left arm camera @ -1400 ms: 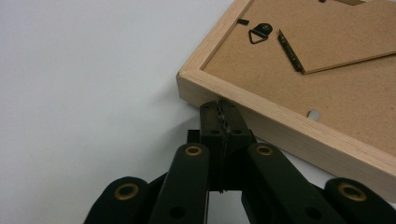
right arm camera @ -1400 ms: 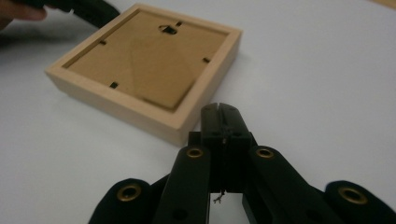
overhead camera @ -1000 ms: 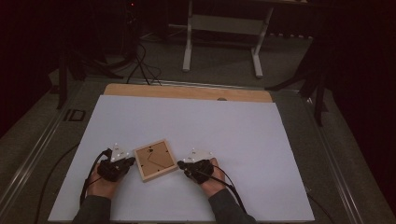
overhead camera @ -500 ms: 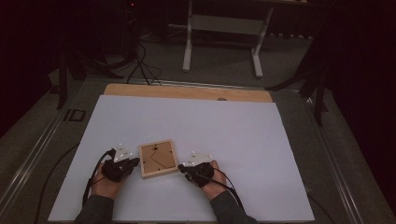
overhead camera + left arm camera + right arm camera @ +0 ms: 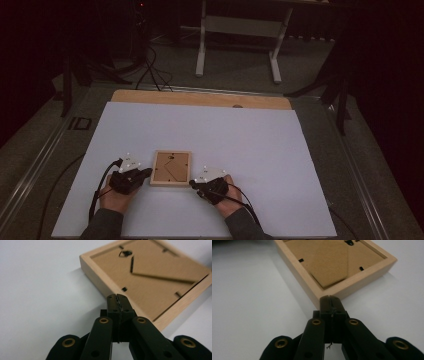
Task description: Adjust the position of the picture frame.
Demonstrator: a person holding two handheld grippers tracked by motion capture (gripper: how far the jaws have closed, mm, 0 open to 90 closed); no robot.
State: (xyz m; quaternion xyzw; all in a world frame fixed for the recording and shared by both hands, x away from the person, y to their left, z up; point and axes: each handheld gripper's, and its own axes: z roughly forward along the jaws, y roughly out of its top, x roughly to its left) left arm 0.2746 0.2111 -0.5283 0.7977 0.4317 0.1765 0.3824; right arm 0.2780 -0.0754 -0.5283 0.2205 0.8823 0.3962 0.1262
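A light wooden picture frame point(image 5: 171, 168) lies face down on the white table sheet point(image 5: 250, 145), its brown backing board and fold-out stand facing up. My left gripper point(image 5: 148, 172) is shut and empty, its tips against the frame's left side. In the left gripper view the closed jaws point(image 5: 117, 298) meet the frame's point(image 5: 150, 277) wooden edge. My right gripper point(image 5: 192, 183) is also shut with nothing in it, at the frame's near right corner. The right gripper view shows its tips point(image 5: 329, 299) right at the rim of the frame point(image 5: 329, 262).
A bare wooden strip point(image 5: 200, 98) runs along the table's far edge. Beyond it on the dark floor stand a white rack's legs point(image 5: 202, 50) and loose cables point(image 5: 150, 70). Metal rails point(image 5: 360, 175) border the table's sides.
The frame has turned from a tilted pose to sit square with the table and shifted slightly right. Both grippers stay shut beside it; the right one moved a little.
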